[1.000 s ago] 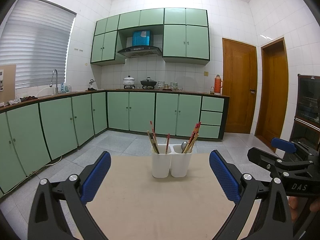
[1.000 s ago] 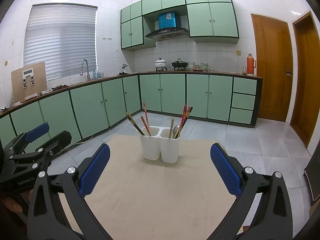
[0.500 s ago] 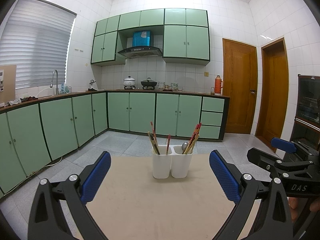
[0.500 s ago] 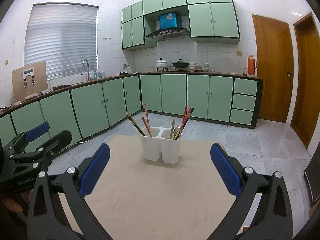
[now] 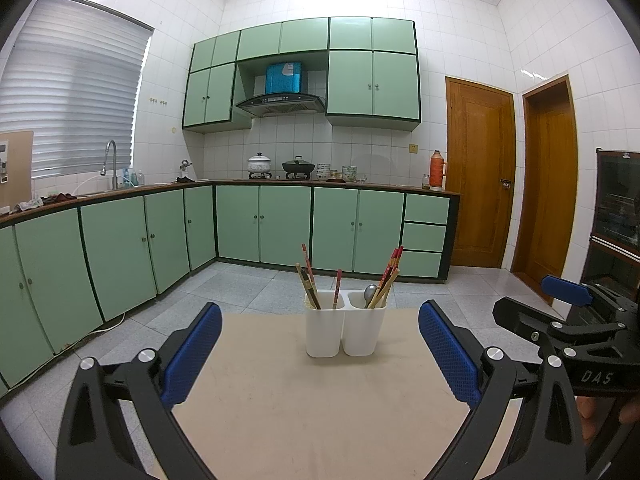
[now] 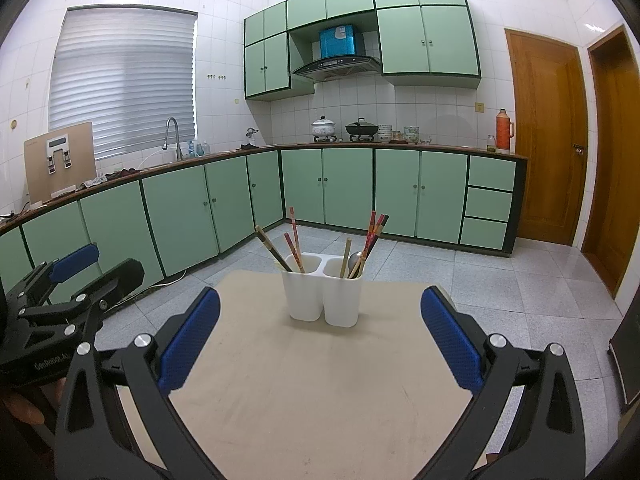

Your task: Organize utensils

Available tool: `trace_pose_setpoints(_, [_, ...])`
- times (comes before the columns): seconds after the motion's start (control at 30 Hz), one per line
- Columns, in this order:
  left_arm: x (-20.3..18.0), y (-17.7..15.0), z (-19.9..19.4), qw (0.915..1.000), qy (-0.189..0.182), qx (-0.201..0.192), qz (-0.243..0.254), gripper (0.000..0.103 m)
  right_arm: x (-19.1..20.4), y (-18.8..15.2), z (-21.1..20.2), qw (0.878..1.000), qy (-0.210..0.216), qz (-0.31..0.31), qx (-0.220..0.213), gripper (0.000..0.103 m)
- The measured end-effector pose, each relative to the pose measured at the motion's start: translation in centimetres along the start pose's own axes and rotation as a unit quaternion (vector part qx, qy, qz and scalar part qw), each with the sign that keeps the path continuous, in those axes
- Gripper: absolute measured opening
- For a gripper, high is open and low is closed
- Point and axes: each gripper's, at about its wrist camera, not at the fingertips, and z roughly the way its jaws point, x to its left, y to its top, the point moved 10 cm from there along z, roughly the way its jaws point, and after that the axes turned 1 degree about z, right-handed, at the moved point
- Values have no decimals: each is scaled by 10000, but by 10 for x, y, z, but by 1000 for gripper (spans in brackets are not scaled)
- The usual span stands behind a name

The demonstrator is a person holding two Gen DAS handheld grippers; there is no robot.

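A white two-compartment utensil holder [image 5: 345, 329] stands at the far end of a beige table [image 5: 304, 412]. It also shows in the right wrist view [image 6: 323, 298]. Its left compartment holds several chopsticks [image 5: 309, 280]. Its right compartment holds a metal spoon [image 5: 369, 293] and more chopsticks [image 5: 389, 277]. My left gripper [image 5: 320, 354] is open and empty, well short of the holder. My right gripper [image 6: 320, 344] is open and empty too, level with the left one. Each gripper shows at the edge of the other's view.
Green kitchen cabinets [image 5: 280, 228] run along the far and left walls. Two wooden doors [image 5: 480, 196] are at the right. A dark cabinet [image 5: 616, 216] stands at the far right. Grey tiled floor [image 6: 520, 280] surrounds the table.
Both grippers have drifted very slightly; the holder sits a touch further right in the left view and lower in the right view. Both stay open.
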Motion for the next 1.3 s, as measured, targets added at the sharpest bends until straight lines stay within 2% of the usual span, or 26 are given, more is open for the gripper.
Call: trace_pose_setpoints(1.3, [5, -2, 2, 10000, 35, 48, -35, 97, 1, 0, 2, 10000, -1, -6, 34, 97])
